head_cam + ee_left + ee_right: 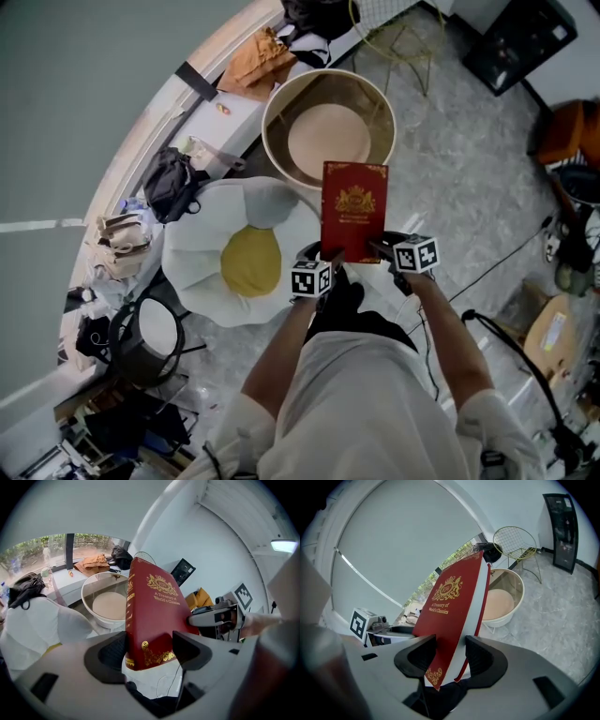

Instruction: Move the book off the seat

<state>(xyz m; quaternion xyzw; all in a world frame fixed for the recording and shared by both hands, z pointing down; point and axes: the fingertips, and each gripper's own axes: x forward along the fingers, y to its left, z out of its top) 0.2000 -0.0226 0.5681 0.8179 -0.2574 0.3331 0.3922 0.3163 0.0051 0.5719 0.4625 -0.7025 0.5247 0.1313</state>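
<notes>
Both tools are clamped on the book (353, 211). The left gripper (150, 651) pinches its lower corner on the spine side, and the right gripper (450, 656) pinches the other lower corner, where the white page edge shows. The book is in the air in front of the person, just beyond the jaws. The white flower cushion (202, 234) is off to the left gripper's side, and the round tub seat (281, 112) lies further ahead.

The main risk, I think, is tipping. Only the bottom edge is held and most of the weight stands out past the jaws, so the smooth cover can slide or turn in the pads. If one gripper moves faster than the other, the book can twist, or open on the page side and fall.

Its long axis runs away from the jaws, forward and upward. The top edge is farthest from them, and the front cover faces the person.
</notes>
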